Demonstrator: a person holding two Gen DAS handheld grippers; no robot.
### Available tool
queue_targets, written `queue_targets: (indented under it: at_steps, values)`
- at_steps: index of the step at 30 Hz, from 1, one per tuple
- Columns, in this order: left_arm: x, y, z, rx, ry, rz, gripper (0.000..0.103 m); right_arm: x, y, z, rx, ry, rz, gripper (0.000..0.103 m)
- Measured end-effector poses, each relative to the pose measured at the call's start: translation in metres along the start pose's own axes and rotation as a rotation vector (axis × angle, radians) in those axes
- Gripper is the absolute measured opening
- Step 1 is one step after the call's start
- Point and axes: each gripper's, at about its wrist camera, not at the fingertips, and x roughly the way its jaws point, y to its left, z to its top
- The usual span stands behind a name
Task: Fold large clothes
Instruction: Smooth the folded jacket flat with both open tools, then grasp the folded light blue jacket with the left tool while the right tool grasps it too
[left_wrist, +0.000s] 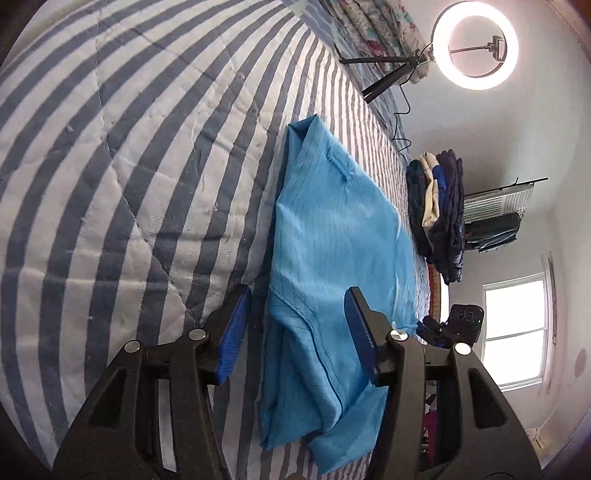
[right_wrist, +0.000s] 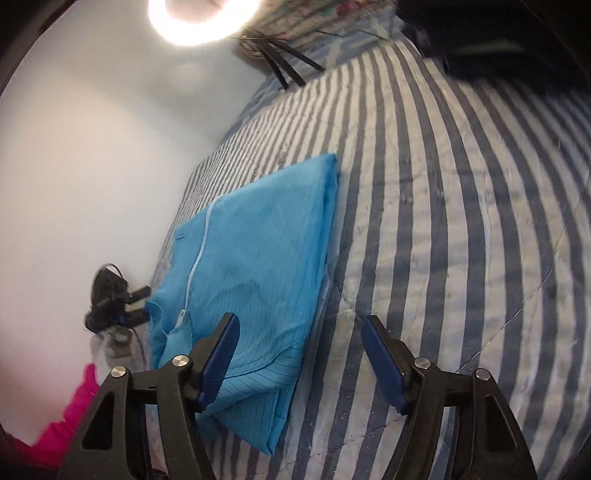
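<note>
Lying folded on one striped quilt (left_wrist: 122, 192), a single blue garment (left_wrist: 332, 236) fills the left wrist view; the left gripper (left_wrist: 295, 332) angles downward, its two fingers (left_wrist: 236, 332) parted and clasping nothing, the cloth seen between them. One ring light (left_wrist: 476, 44) and one pile of dark clothes (left_wrist: 439, 210) appear here. From the right wrist, the right gripper (right_wrist: 299, 354) likewise stands spread and empty beside the garment's edge, revealing its white zipper (right_wrist: 195, 262).
</note>
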Motion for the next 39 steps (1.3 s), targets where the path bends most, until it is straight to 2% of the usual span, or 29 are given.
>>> queue_targets:
  at_steps: [7, 10, 12, 16, 21, 23, 26, 30, 34, 39]
  values:
    - [0.014, -0.003, 0.01, -0.003, 0.014, -0.042, 0.053, 0.013, -0.015, 0.008, 0.079, 0.023, 0.123, 0.059]
    - [0.021, -0.005, 0.013, 0.0, 0.018, -0.06, 0.053, 0.018, -0.017, 0.008, 0.113, 0.02, 0.164, 0.049]
    - [0.027, -0.008, 0.016, 0.009, 0.021, -0.051, 0.05, 0.027, -0.016, 0.009, 0.122, 0.023, 0.188, 0.042]
    - [0.037, -0.016, 0.022, 0.018, 0.017, -0.047, 0.046, 0.041, -0.005, 0.009, 0.115, 0.024, 0.221, 0.039]
    - [0.044, -0.025, 0.024, 0.048, 0.009, 0.011, 0.027, 0.046, 0.008, 0.006, 0.089, 0.031, 0.194, 0.035]
    - [0.043, -0.029, 0.021, 0.073, 0.0, 0.042, 0.016, 0.042, 0.01, 0.001, 0.092, 0.027, 0.183, 0.029]
    - [0.04, -0.042, 0.015, 0.129, -0.028, 0.103, 0.01, 0.041, 0.018, -0.004, 0.074, 0.02, 0.164, 0.019]
    - [0.036, -0.067, 0.004, 0.209, -0.072, 0.187, 0.007, 0.037, 0.04, -0.007, 0.022, 0.015, 0.082, 0.01]
    - [0.03, -0.086, -0.006, 0.248, -0.104, 0.234, 0.005, 0.032, 0.067, -0.007, -0.048, 0.007, -0.006, 0.006]
    - [0.026, -0.115, -0.027, 0.339, -0.137, 0.332, 0.005, 0.024, 0.115, -0.012, -0.172, -0.003, -0.119, 0.005]
